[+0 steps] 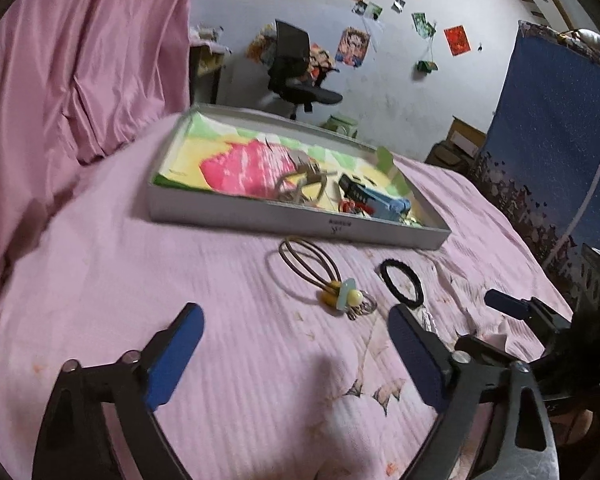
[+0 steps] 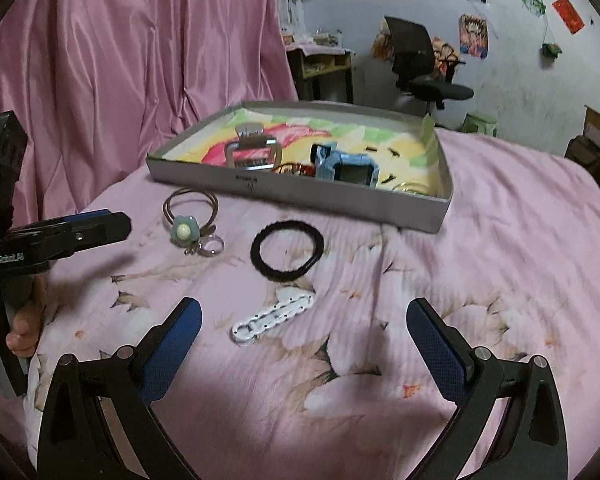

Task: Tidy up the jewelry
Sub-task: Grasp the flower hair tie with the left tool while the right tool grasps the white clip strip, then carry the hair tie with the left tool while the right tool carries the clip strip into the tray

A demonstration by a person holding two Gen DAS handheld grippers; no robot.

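On the pink bedspread lie a brown hair tie with a pale flower charm, a small silver ring, a black hair tie and a white barrette. My right gripper is open just short of the barrette, holding nothing. My left gripper is also open and empty, just short of the flower hair tie and ring, with the black tie to its right. Behind them a grey tray holds a beige claw clip, a blue claw clip and smaller pieces.
A pink curtain hangs at the left behind the bed. A hand holds the left gripper's handle at the left edge. An office chair, a poster-covered wall and a blue fabric panel stand beyond the bed.
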